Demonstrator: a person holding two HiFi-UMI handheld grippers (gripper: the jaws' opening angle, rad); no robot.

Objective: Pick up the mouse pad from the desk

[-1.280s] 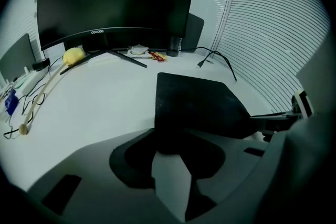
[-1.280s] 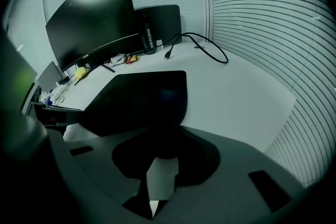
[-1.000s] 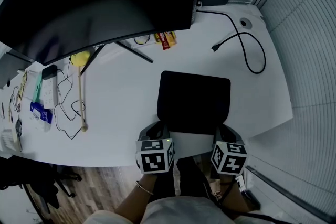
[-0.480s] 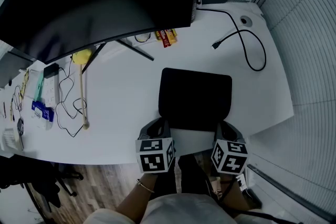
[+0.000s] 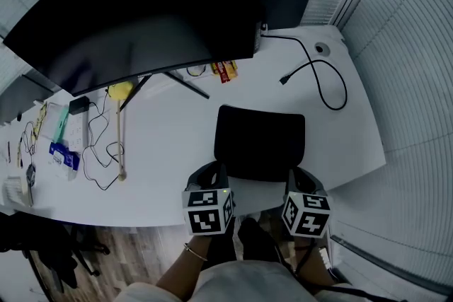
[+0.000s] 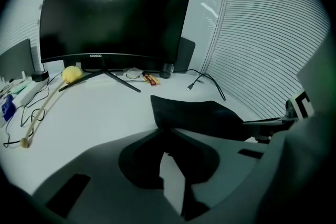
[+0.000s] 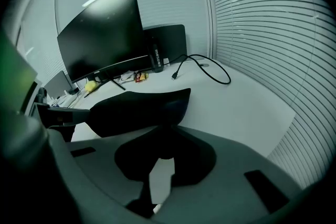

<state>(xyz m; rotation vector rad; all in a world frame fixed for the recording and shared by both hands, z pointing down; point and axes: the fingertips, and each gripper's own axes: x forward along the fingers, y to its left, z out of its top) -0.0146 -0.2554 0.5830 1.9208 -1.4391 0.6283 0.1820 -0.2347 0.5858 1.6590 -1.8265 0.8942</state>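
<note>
The black mouse pad [image 5: 260,141] hangs just above the white desk [image 5: 170,152], in front of the monitor. My left gripper [image 5: 219,170] is shut on its near left corner and my right gripper [image 5: 297,172] is shut on its near right corner. In the left gripper view the mouse pad [image 6: 199,115] sags away to the right from the left gripper [image 6: 165,131]. In the right gripper view the mouse pad [image 7: 136,107] stretches to the left from the right gripper [image 7: 165,131], and its far edge droops clear of the desk.
A large curved monitor [image 5: 141,3] stands at the back on splayed legs. A black cable [image 5: 318,78] loops at the back right. Snack packets [image 5: 225,70], a yellow ball [image 5: 122,90] on a wooden stick and thin wires [image 5: 99,152] lie to the left. The desk edge runs under my grippers.
Both grippers have risen together with the mouse pad's near corners in them. The pad has come up off the desk and looks a little smaller and higher in the head view.
</note>
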